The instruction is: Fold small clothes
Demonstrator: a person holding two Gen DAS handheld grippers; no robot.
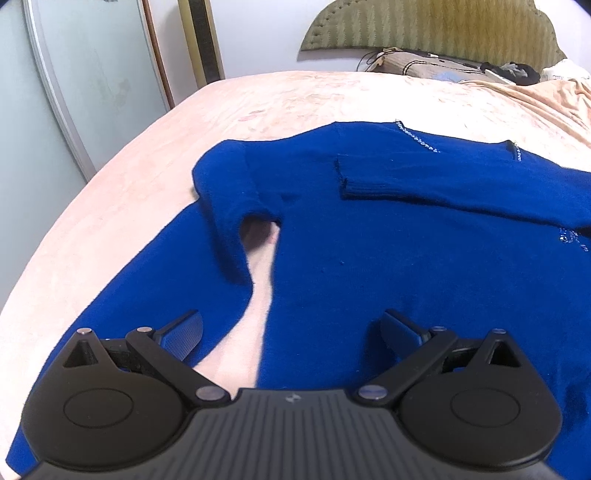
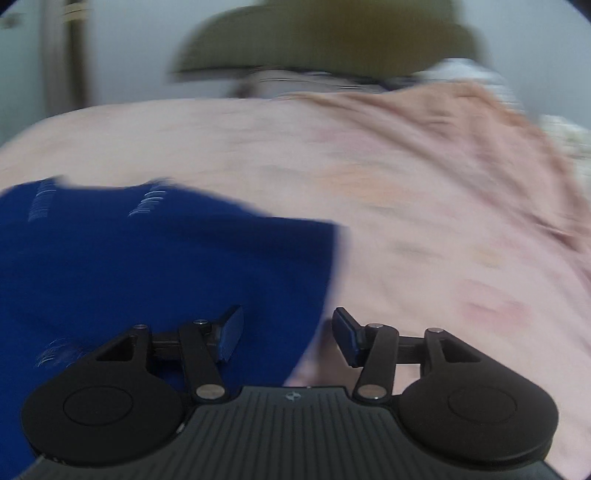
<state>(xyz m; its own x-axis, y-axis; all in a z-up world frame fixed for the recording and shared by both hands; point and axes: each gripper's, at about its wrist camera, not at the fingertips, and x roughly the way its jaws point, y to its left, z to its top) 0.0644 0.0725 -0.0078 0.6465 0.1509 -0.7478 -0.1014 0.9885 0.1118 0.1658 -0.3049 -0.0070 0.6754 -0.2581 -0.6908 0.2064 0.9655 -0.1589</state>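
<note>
Pink bedspread (image 1: 110,206) | blue sweater (image 1: 406,258) looks soft, limp; take unfolded sleeve cuff | left gripper (image 1: 291,332), right gripper (image 2: 288,334) both spread, empty

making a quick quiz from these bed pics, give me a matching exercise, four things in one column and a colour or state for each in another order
Things:
1. sweater
2. bedspread
3. headboard
4. left gripper

Colour or state:
A. olive green, against the wall
B. open, nothing between its fingers
C. deep blue, spread flat with one sleeve folded across the chest
D. pale peach, under the garment

Pairs: 1-C, 2-D, 3-A, 4-B
</note>
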